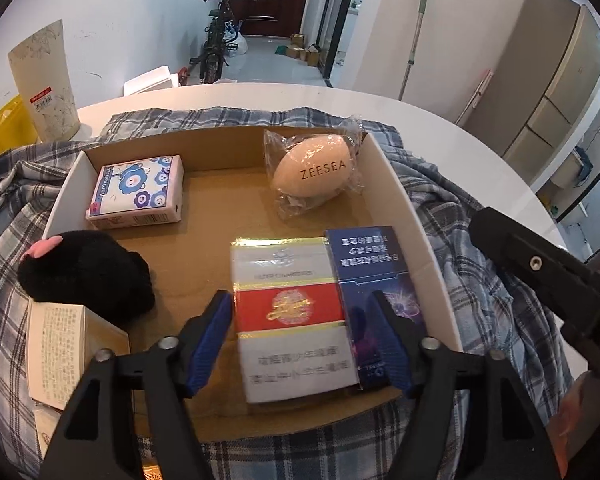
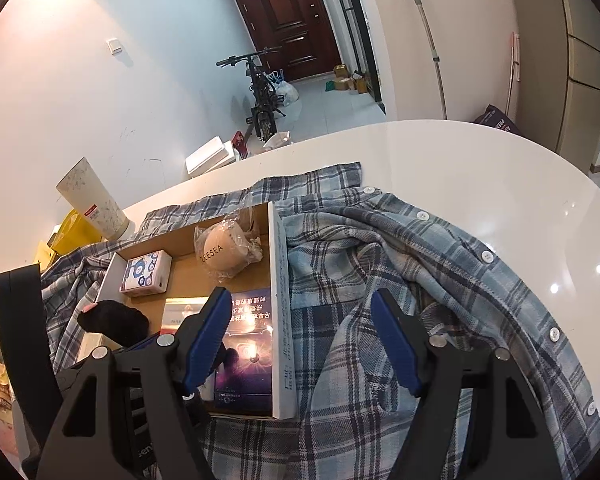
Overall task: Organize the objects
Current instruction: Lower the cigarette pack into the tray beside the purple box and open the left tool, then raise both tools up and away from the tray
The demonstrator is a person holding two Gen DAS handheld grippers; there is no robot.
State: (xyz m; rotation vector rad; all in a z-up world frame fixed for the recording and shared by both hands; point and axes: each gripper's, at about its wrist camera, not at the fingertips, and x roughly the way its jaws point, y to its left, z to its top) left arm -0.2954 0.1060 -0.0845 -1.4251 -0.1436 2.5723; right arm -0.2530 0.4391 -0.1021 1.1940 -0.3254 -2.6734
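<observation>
A shallow cardboard box (image 1: 412, 208) lies on a plaid shirt (image 1: 4, 248). My left gripper (image 1: 302, 332) is open. A red and white pack (image 1: 292, 320) lies flat on the box floor between its blue pads, which stand off its sides. A dark blue pack (image 1: 374, 272) lies against its right side, partly under the right finger. Further in are a flowered tissue pack (image 1: 136, 192), a wrapped beige sponge egg (image 1: 316, 174) and a black fuzzy item (image 1: 88, 276). My right gripper (image 2: 300, 332) is open and holds nothing, straddling the box's right wall (image 2: 280, 280) above the shirt (image 2: 420, 280).
A cream carton (image 1: 60, 352) sits at the box's near left corner. A tall patterned paper tube (image 1: 44, 84) and a yellow bag (image 1: 0, 128) stand at the far left of the white round table (image 1: 440, 128). Bare tabletop (image 2: 500, 168) shows right of the shirt.
</observation>
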